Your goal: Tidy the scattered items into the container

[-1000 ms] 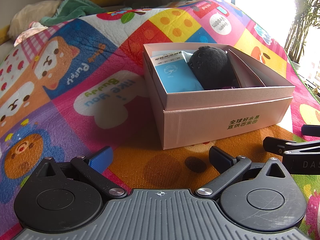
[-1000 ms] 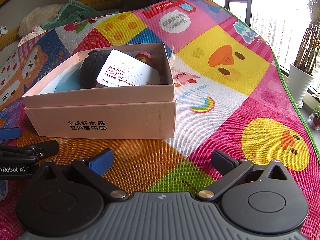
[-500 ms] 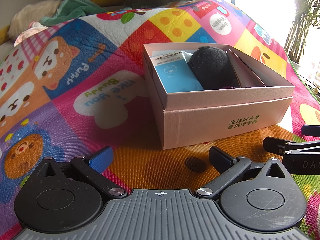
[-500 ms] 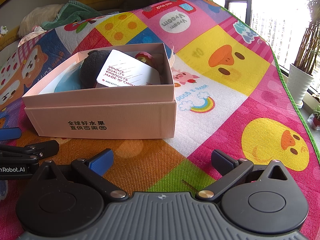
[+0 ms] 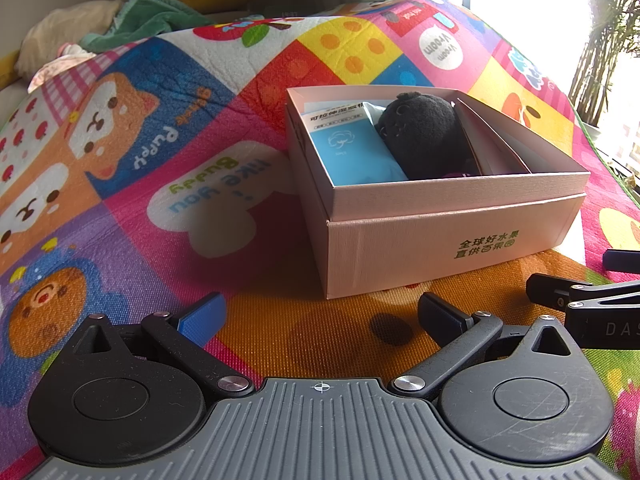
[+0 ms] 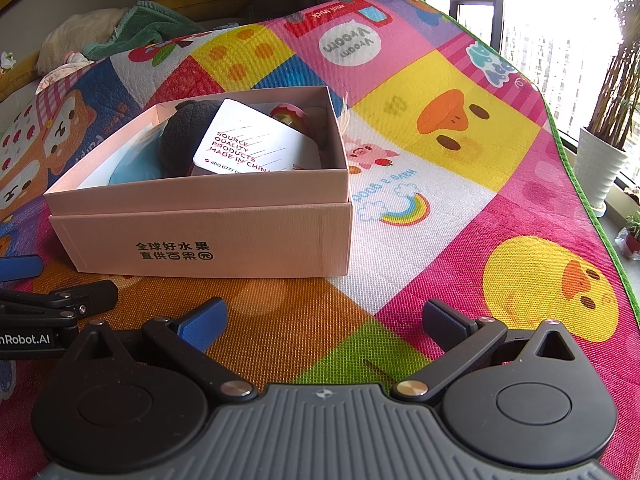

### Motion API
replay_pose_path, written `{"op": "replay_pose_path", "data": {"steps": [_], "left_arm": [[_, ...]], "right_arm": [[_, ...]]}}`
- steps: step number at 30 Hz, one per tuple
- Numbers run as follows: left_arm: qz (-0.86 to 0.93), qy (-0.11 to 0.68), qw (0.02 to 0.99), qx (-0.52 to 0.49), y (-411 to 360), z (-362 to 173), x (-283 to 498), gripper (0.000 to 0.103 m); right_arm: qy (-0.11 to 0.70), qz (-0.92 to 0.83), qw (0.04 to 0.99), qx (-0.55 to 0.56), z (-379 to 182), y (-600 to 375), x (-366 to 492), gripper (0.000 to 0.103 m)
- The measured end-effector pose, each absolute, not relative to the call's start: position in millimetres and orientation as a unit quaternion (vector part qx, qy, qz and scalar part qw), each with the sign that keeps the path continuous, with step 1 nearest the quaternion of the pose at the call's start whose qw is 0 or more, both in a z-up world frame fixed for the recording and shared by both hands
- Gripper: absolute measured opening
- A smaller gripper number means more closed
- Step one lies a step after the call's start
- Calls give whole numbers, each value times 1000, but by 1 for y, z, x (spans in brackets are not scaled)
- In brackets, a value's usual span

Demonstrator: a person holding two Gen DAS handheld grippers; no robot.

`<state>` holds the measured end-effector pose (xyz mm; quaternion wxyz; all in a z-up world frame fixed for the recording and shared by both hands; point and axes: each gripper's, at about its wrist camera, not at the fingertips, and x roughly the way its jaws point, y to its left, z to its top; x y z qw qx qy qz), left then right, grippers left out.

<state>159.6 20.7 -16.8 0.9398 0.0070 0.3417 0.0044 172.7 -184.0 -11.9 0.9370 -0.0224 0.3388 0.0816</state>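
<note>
So the pink cardboard box point(image 5: 440, 236) sits open on the colourful cartoon play mat point(image 5: 200, 200), and it holds a fair bit. From the left wrist view there's a blue packet point(image 5: 352, 156) lying flat along the box's left side, with a black plush toy point(image 5: 424, 132) right beside it, touching it, and a white card point(image 5: 492, 148) leaning on the toy's other side. The right wrist view shows that same card point(image 6: 248, 144) with red print on it, propped against the plush point(image 6: 184, 136), and a small red-topped figure point(image 6: 290, 116) tucked behind it near the far corner.

The left hand-held gripper point(image 5: 320, 316) hovers low over the orange patch of mat in front of the box, fingers spread wide, nothing between them. The right hand-held gripper point(image 6: 324, 316) is the same deal: wide apart, empty, just in front of the box's right corner. Each one peeks into the other's camera edge. A potted plant point(image 6: 604, 160) stands by the window.
</note>
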Motion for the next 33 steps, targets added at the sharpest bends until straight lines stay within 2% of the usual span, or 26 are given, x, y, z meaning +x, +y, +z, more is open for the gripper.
{"op": "replay_pose_path", "data": {"steps": [19, 25, 33], "left_arm": [[4, 344, 939, 6, 20, -16, 161, 103], [15, 384, 923, -2, 17, -9, 163, 103], [26, 370, 929, -5, 15, -11, 159, 103]], "right_arm": [[339, 82, 937, -23, -12, -184, 173, 103], [339, 81, 937, -23, -12, -184, 173, 103], [339, 82, 937, -22, -12, -184, 173, 103]]}}
